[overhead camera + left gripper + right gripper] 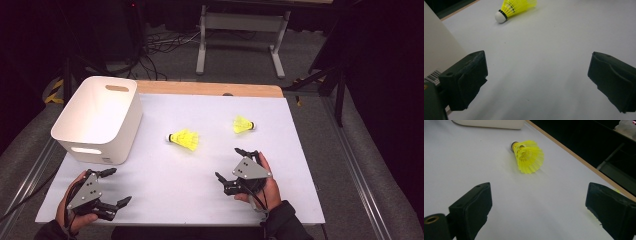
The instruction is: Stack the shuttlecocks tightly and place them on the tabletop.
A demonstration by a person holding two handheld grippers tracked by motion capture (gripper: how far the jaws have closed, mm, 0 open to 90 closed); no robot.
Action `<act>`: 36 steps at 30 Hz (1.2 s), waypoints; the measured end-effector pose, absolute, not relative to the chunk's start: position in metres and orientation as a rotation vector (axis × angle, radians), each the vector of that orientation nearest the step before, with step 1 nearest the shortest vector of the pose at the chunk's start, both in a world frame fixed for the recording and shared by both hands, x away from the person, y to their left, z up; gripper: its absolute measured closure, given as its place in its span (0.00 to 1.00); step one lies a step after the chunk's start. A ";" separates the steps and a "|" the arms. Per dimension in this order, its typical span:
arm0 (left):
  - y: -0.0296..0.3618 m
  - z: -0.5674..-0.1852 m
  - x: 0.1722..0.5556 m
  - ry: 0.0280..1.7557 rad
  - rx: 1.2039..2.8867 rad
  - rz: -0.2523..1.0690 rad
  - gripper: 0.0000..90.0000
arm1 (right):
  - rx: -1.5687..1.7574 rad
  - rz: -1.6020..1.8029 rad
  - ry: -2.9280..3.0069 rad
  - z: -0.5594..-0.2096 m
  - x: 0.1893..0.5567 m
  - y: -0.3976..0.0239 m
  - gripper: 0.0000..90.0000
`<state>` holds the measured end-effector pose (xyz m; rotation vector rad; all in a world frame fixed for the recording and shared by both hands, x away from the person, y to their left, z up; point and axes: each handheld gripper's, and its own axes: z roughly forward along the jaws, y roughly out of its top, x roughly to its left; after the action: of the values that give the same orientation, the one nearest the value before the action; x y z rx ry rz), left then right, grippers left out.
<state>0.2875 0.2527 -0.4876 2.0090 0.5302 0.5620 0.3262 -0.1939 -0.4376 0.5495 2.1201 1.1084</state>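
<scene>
Two yellow shuttlecocks lie on the white table sheet: one near the middle with its white cork toward the bin, the other farther right. My left gripper is open at the front left with nothing between its jaws. In the left gripper view the gripper faces the middle shuttlecock, which lies well ahead. My right gripper is open at the front right, a short way from both shuttlecocks. The right gripper view has its jaws wide apart and empty, with the middle shuttlecock ahead.
A white plastic bin with handle slots stands at the back left of the sheet, just beyond my left gripper; its wall is close on the left. A wooden table edge runs along the back. Cables and a frame lie on the floor behind.
</scene>
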 end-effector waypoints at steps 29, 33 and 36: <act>0.252 -0.487 0.287 0.536 2.003 0.576 0.04 | 0.597 1.029 2.068 -0.453 0.301 -0.234 0.09; 0.252 -0.488 0.287 0.534 2.005 0.572 0.04 | 0.620 1.025 2.069 -0.457 0.299 -0.240 0.09; 0.251 -0.488 0.287 0.536 2.004 0.570 0.04 | 0.625 1.010 2.070 -0.459 0.297 -0.242 0.09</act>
<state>0.2874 0.2514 -0.4878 2.0037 0.5361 0.5702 0.2968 -0.2422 -0.4586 0.6246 2.0697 1.0103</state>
